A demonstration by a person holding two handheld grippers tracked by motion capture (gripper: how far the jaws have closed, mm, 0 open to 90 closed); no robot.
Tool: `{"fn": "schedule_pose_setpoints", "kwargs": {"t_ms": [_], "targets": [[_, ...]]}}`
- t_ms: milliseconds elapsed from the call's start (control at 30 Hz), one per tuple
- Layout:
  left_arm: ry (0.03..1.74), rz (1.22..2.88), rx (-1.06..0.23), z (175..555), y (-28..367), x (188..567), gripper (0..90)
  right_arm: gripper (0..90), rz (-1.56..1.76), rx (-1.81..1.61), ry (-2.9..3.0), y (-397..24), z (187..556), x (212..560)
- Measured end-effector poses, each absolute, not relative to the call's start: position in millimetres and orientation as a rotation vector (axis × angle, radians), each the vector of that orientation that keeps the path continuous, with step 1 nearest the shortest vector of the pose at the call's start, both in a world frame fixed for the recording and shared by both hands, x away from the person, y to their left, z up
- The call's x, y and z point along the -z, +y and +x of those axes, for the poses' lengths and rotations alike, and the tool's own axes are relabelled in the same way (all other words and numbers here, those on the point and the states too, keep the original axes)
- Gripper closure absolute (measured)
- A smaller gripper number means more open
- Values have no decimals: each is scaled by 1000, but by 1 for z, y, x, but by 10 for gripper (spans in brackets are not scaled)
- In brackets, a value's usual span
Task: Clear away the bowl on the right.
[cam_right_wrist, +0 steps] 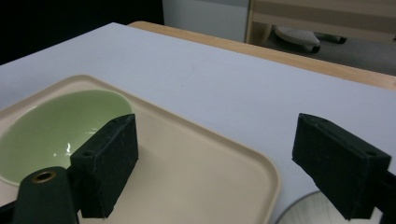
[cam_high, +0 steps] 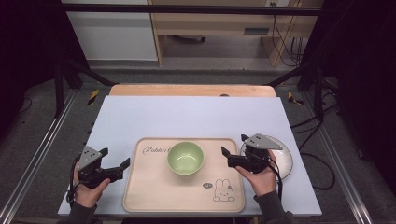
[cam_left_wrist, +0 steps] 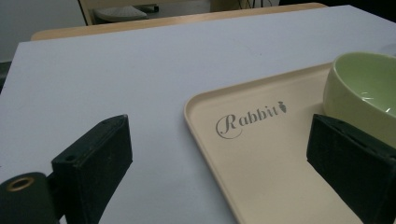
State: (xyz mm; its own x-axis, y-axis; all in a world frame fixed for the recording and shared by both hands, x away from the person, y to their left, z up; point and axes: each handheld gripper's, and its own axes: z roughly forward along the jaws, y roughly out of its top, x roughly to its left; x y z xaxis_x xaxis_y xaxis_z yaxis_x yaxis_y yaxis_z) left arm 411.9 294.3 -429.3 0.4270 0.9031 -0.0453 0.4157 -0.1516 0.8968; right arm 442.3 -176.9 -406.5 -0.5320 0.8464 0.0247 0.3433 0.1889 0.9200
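The green bowl (cam_high: 186, 157) sits upright and empty on the beige tray (cam_high: 154, 196), a little toward twelve o'clock of the tray's middle; it looks like glazed ceramic or hard melamine, so I judge it stiff, moderately light, slick on its glossy wall and liable to chip if dropped; the rim is the likeliest hold, one pad inside and one outside, since the rounded wall offers little purchase. The left gripper (cam_high: 116, 164) waits just off the tray's nine o'clock edge, its jaws spread wide with nothing between them, the bowl lying toward three o'clock of it and well apart; in the left gripper view the bowl (cam_left_wrist: 362, 91) rises beyond the right-hand jaw. The right gripper (cam_high: 232, 150) hovers over the tray's three o'clock edge, jaws likewise spread and empty, the bowl near at nine o'clock but untouched; a white plate (cam_high: 286, 163) lies on the table (cam_high: 187, 114) beneath the right hand (cam_high: 259, 177).
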Motion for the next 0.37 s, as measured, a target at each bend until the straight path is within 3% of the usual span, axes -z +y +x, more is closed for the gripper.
{"fn": "schedule_pose_setpoints", "kwargs": {"t_ms": [367], "targets": [[1215, 1813, -671, 422, 303, 449, 102, 154, 1171, -1239, 1941, -210, 437, 428]]}}
